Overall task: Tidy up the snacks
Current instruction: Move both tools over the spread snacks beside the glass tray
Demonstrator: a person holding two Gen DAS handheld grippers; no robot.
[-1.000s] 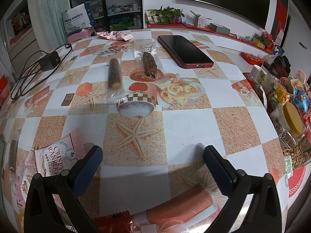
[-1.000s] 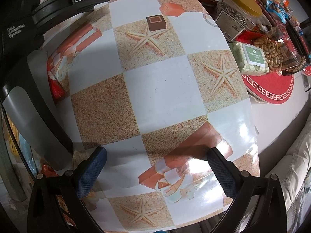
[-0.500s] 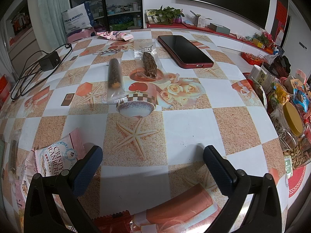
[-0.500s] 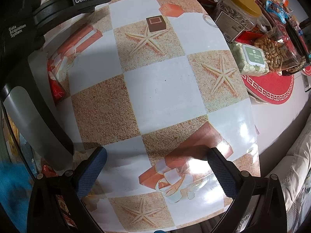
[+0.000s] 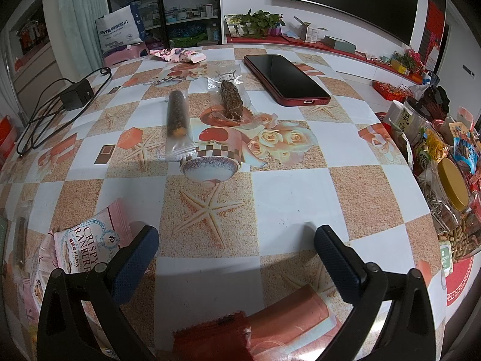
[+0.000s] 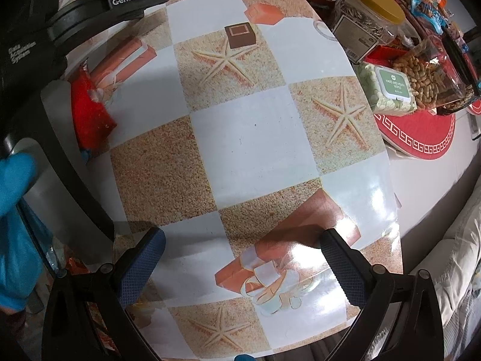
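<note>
Both the left gripper (image 5: 236, 248) and right gripper (image 6: 242, 249) hung wide and empty above the table (image 5: 288, 198). No snack was yet taken; the cranberry packet (image 5: 81, 249) at lower left looked nearest, needing a leftward reach.

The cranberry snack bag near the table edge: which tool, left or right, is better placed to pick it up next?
Probably the left. The cranberry snack bag lies just beside the open left tool, by its left finger. The open right tool faces bare tablecloth, and the bag does not show in its view.
</note>
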